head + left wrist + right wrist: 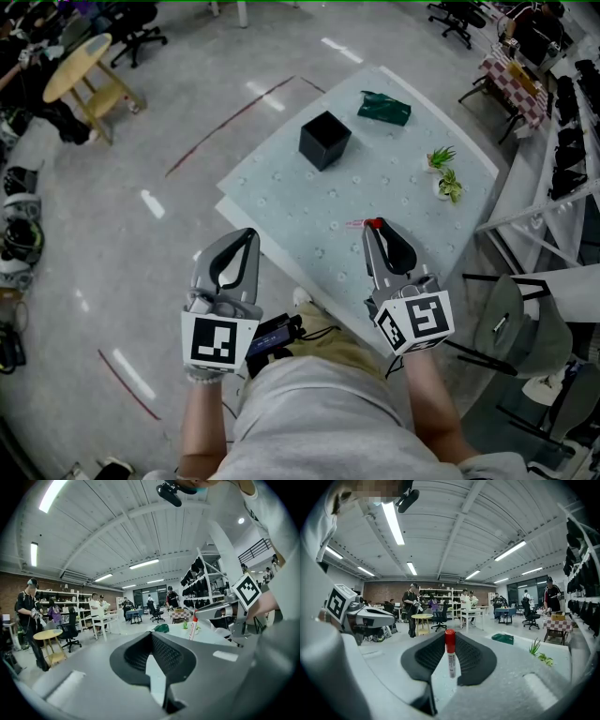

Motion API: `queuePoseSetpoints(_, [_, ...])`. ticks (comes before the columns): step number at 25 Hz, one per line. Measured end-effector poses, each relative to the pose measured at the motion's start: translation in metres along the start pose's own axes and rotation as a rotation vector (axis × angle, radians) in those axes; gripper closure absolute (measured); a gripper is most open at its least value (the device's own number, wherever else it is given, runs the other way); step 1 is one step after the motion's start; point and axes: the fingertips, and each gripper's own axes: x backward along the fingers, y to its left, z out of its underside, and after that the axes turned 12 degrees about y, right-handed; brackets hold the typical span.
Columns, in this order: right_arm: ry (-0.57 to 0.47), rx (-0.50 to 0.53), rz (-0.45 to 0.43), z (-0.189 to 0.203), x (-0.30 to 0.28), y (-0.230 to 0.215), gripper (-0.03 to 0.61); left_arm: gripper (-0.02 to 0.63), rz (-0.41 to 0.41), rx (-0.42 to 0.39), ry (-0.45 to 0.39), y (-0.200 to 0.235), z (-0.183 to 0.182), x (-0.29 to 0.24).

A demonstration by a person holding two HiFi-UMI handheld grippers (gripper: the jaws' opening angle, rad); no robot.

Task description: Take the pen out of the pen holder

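The black cube pen holder (324, 139) stands on the far part of the pale table (281, 192). My right gripper (375, 230) hovers over the table's near edge, shut on a white pen with a red cap (374, 224). In the right gripper view the pen (450, 660) stands upright between the jaws of the right gripper (449, 641). My left gripper (247, 236) is shut and empty, just left of the table's near corner. Its closed jaws fill the left gripper view (152, 639), where the pen (193, 628) shows at the right.
A green pouch (384, 108) lies at the table's far edge. Two small potted plants (445, 173) stand on its right side. A grey chair (525, 328) is at the right, a round wooden stool (84, 70) far left. People and desks are in the background.
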Motion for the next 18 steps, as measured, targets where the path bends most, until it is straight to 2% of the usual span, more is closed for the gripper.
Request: queuePoseSetpoints(18, [0.005, 0.019, -0.022, -0.0024, -0.0062, 0.0054, 0.514, 0.614, -0.006, 0.0, 0.009, 0.0032, 0.0039, -0.0001])
